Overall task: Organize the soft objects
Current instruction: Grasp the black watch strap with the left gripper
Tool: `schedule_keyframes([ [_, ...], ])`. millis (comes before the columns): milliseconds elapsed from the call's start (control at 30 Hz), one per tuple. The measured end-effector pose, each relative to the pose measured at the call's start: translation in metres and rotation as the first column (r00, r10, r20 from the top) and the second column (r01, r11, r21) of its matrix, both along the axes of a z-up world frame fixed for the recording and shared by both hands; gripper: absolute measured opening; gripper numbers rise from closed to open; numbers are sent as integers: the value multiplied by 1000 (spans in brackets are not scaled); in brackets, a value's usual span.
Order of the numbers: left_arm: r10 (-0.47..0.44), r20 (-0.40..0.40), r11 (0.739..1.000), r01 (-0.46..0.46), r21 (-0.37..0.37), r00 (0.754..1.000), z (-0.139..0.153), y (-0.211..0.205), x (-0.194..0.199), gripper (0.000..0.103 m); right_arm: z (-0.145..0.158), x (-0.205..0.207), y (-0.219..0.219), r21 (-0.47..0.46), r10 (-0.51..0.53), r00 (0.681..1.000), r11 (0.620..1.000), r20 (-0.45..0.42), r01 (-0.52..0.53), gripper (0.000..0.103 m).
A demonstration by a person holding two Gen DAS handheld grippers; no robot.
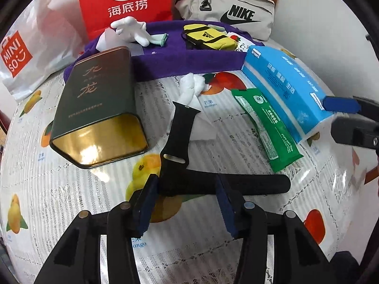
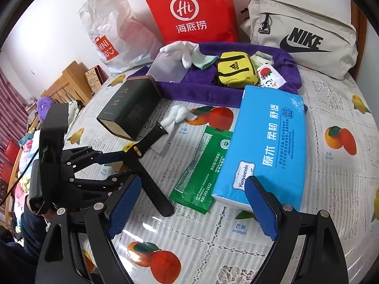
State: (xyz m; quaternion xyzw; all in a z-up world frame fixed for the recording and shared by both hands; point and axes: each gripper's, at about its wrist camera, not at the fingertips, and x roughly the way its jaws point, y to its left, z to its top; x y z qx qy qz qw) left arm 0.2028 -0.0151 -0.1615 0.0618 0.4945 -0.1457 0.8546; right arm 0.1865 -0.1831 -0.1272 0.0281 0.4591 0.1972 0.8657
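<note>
The left gripper (image 1: 187,187) sits low over the table, its blue-padded fingers (image 1: 146,203) spread apart and level, while the right gripper (image 2: 191,203) hovers to its right with fingers (image 2: 263,208) splayed wide, gripping nothing

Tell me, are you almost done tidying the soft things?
Partly. The yellow pouch and a white glove already lie on the purple towel. The left gripper is open around the black watch strap. The crumpled white glove and blue tissue pack wait on the table.
</note>
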Motion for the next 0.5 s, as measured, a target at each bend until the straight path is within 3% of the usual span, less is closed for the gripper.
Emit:
schedule_keyframes([
  [200,21,6,1000,-21,-9,1000,-1,-2,9,46,-1,-8,-13,-11,-27,1000,1000,7,27,89],
  [500,97,32,992,-99,84,995,-3,-18,16,41,5,-19,-33,-38,-88,995,995,36,89,89],
])
